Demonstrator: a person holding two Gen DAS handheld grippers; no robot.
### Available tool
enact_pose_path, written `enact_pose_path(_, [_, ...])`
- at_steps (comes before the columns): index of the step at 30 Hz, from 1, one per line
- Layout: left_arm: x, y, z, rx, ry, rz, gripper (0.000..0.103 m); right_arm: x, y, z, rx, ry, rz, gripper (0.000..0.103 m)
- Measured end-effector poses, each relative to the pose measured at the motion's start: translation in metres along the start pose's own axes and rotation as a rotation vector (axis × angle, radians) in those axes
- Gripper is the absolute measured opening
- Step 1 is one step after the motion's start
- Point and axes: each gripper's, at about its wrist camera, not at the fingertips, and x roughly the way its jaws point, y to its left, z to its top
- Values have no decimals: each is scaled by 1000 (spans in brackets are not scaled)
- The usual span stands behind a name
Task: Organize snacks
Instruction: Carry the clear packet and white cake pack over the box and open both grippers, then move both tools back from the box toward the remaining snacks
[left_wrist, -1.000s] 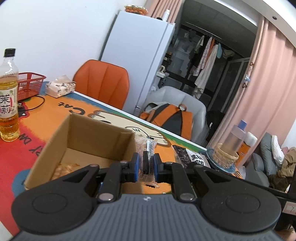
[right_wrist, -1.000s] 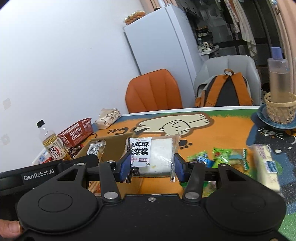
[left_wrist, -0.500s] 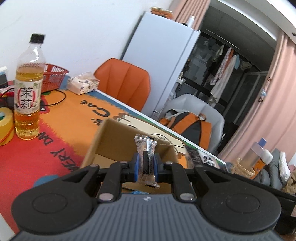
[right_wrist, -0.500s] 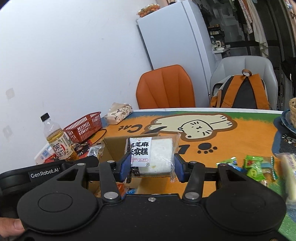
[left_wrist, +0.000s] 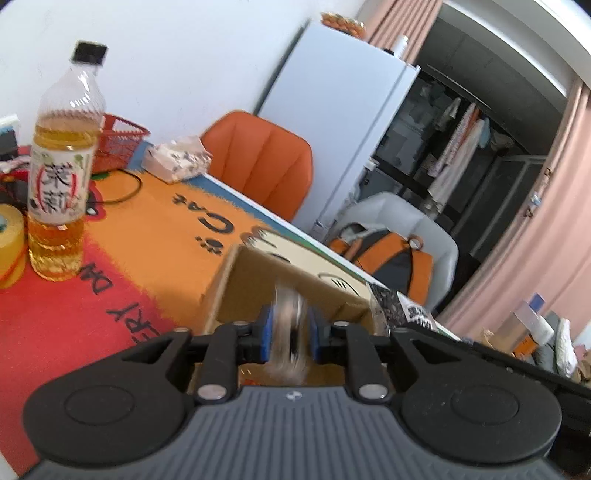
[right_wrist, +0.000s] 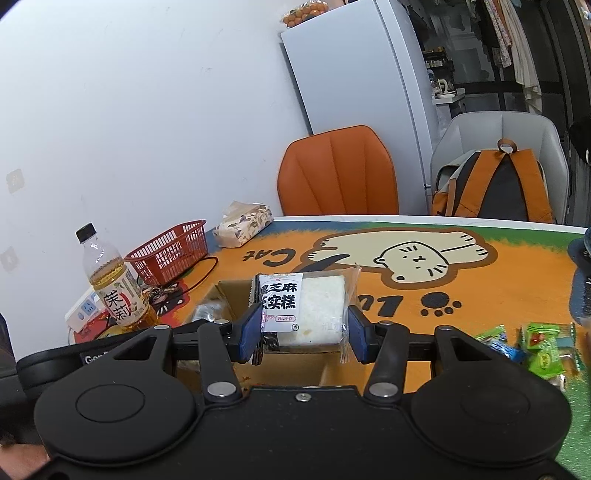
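With the box (left_wrist: 295, 291) open just below and ahead of both grippers, our left gripper (left_wrist: 290, 334) has just been widening, its blurred packet (left_wrist: 290, 332) apparently slipping free between the pads, while our right gripper (right_wrist: 301, 328) pinches the cake (right_wrist: 303, 306) crosswise above the box.

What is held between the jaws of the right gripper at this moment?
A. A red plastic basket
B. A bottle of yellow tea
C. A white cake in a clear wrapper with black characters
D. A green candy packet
C: in the right wrist view, the right gripper has its blue pads pressed on both sides of the white wrapped cake, above the cardboard box.
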Motion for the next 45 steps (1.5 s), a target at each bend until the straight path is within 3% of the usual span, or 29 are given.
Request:
enact_pose_path(6, [-11, 5, 0, -22, -17, 30, 45, 2, -1, -3, 16, 2, 10, 55])
enact_pose_path(11, [-19, 4, -7, -30, -16, 44, 55, -9, -8, -6, 28, 7, 12, 56])
enact_pose_path(15, [-23, -4, -13, -14, -6, 49, 70, -21, -14, -10, 26, 0, 6, 63])
enact_pose_path(24, [-33, -18, -24, 4, -5, 74, 82, -44, -33, -19, 45, 14, -26, 68])
enact_pose_path(33, [-42, -33, -39, 21, 2, 60, 85, -63, -47, -33, 47, 30, -53, 78])
enact_pose_path(45, [-45, -56, -51, 81, 12, 76, 95, -89, -65, -41, 78, -10, -86, 103])
